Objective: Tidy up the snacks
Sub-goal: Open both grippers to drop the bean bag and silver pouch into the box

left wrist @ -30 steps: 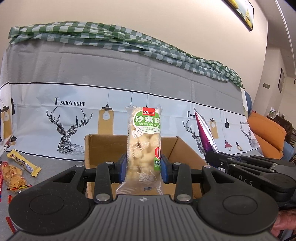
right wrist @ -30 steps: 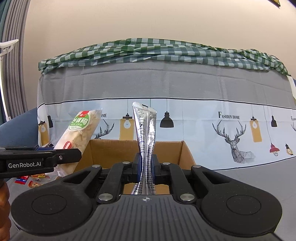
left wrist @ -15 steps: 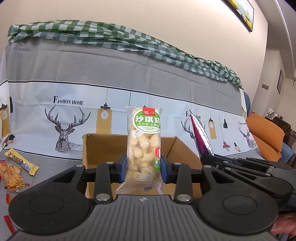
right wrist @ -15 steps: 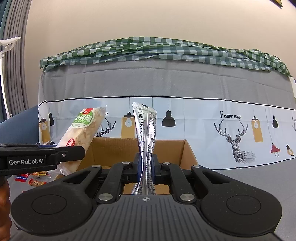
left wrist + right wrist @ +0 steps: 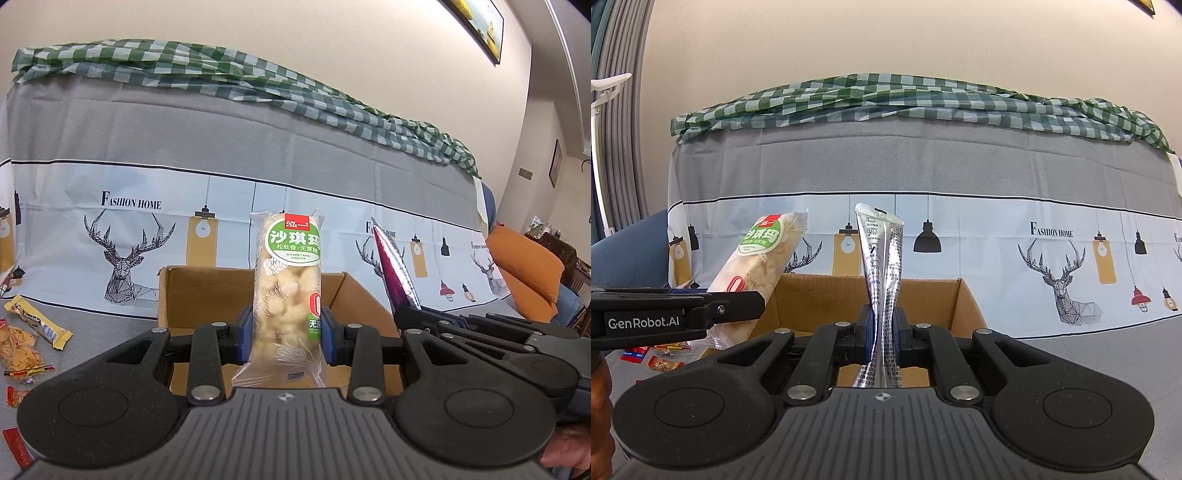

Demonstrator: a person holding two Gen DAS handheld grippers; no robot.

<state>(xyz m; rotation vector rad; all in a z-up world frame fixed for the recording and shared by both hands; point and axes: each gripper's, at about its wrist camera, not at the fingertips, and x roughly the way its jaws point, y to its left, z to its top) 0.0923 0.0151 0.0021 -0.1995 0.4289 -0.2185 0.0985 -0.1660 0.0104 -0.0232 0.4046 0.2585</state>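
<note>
Nothing much has moved since a second ago: both claws hang still over the open brown cardboard box [image 5: 354,291]. Left claw [image 5: 285,334] pinches the clear puffed-rice snack bag with the green label [image 5: 287,291] upright. Right claw [image 5: 882,334] is nearly pressed together, pinching the thin shiny silver foil packet [image 5: 882,266]. More small snack packs [image 5: 22,339] lie on the grey tabletop [image 5: 92,328]. To do this well, I think each claw should go lower inside the box, then let go gently, one at a time.
</note>
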